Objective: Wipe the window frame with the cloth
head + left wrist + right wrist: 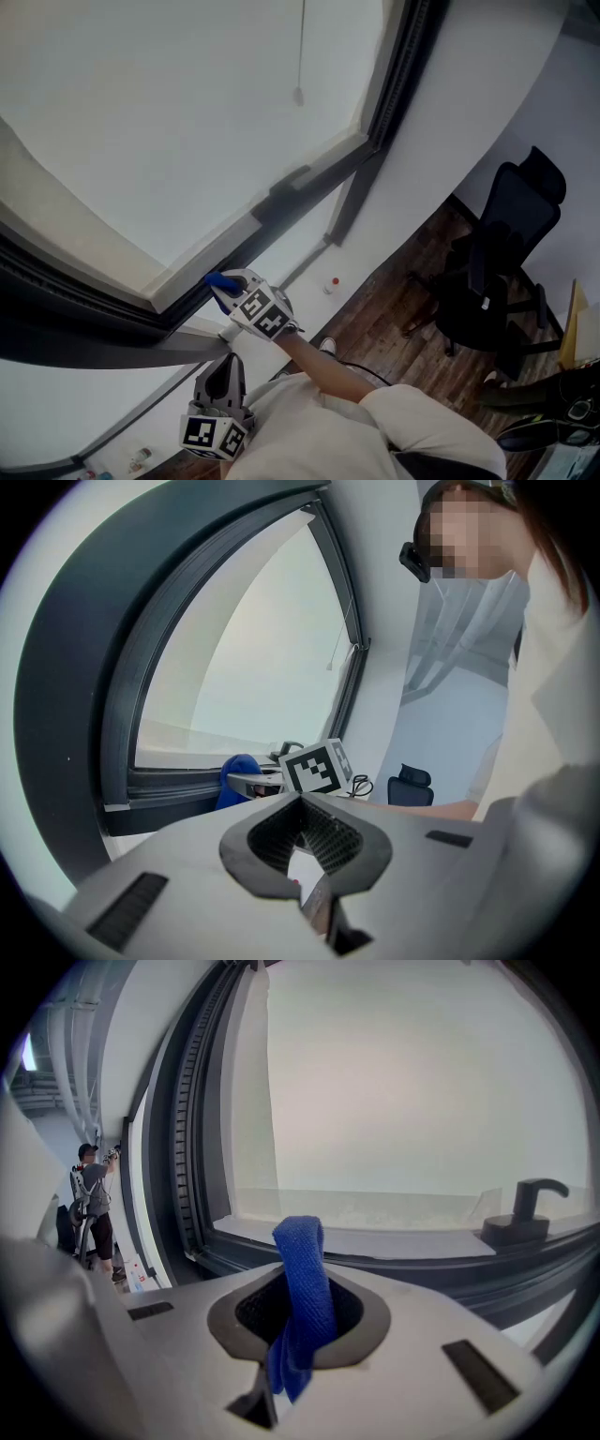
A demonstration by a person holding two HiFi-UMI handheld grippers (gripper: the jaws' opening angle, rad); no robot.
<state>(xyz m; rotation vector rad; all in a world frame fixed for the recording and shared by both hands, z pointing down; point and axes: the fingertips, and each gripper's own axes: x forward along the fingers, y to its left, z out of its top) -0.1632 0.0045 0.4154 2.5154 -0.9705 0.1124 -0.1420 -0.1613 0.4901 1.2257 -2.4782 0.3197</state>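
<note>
My right claw [302, 1340] is clamped on the blue cloth [302, 1274], which is held near the window frame [394, 1265] in the lower middle of that view; contact is unclear. My left claw [305, 860] hangs closed and empty. I judge most of the wiping remains.

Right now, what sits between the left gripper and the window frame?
The right gripper, shut on the blue cloth, sits before the window frame; the left gripper view shows it.

Black office chair [511, 234] on wooden floor [389, 323].
</note>
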